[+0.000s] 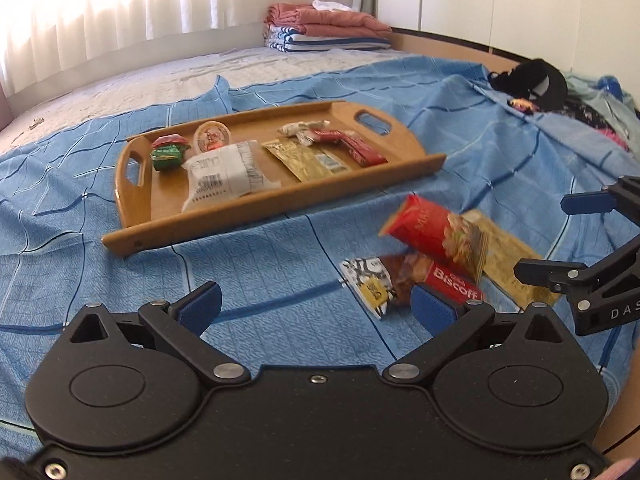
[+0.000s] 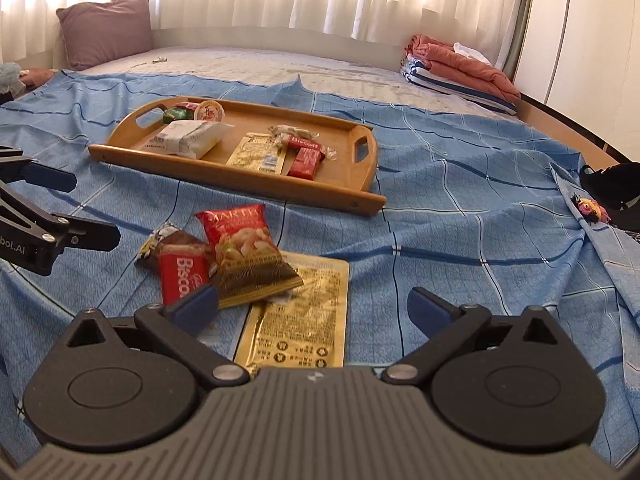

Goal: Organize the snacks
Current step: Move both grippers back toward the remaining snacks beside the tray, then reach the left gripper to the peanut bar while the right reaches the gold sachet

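- Left wrist view: the left tool [image 1: 316, 304] hangs low over the blue bedsheet [image 1: 260, 248], fingers spread wide with nothing between them.
- Its right blue pad [image 1: 434, 310] sits just in front of the Biscoff packet [image 1: 456, 282], which lies in a loose pile with a red nut bag [image 1: 436, 232] and a gold sachet [image 1: 516, 264].
- The wooden tray [image 1: 168, 232] lies farther off on the bed, holding several snacks.
- The right tool [image 1: 538, 236] enters from the right edge, fingers apart.
- Right wrist view: the right tool [image 2: 312, 308] hovers over the gold sachet [image 2: 304, 320], spread and empty.
- Its left pad [image 2: 198, 306] overlaps the Biscoff packet [image 2: 182, 276] in the picture; I cannot tell whether it touches.
- The left tool [image 2: 94, 208] reaches in from the left, open.
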The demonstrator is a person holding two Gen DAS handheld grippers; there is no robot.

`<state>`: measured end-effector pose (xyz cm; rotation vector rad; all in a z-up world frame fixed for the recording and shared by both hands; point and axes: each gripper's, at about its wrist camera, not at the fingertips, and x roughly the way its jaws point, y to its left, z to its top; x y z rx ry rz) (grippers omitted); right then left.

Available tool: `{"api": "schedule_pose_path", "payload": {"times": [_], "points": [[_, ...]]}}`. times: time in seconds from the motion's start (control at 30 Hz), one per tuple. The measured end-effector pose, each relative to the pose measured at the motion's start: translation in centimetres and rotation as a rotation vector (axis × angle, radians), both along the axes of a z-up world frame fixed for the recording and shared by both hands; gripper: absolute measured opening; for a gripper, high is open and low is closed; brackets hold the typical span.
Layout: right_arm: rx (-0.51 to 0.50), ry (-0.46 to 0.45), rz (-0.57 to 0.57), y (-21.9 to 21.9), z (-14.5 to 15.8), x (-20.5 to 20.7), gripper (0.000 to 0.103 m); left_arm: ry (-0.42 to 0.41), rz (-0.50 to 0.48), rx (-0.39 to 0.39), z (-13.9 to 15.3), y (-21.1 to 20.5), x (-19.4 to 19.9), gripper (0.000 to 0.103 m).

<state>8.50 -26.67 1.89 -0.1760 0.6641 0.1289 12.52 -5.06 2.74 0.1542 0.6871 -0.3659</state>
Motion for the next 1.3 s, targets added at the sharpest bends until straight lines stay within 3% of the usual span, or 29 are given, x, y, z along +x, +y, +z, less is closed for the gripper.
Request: {"api": "schedule_pose_path", "payload": {"times": [0.33,0.57,1.17,1.3], "points": [[-0.019,0.022,0.012,-1.1,-2.2,-1.5,0.103,0.027,-0.045,0.022,-1.6,-3.6,0.2,0.101],[0.055,0.027,0.008,-2.0,-3.0,-1.3,0.103,0.077,-0.033,0.037,-3.1,-5.5,1.7,0.101],[0.074,0.003,0.009,-0.9,-4.5,-0.4,0.103,0.042,0.001,0.048,-4.4,-7.3,2.7,0.102],[0.075,-0.007,0.01,-0.9,-4.6,-0.5,0.103,0.037,-0.018,0.043,-4.4,-7.4,2.5,0.092]]}}
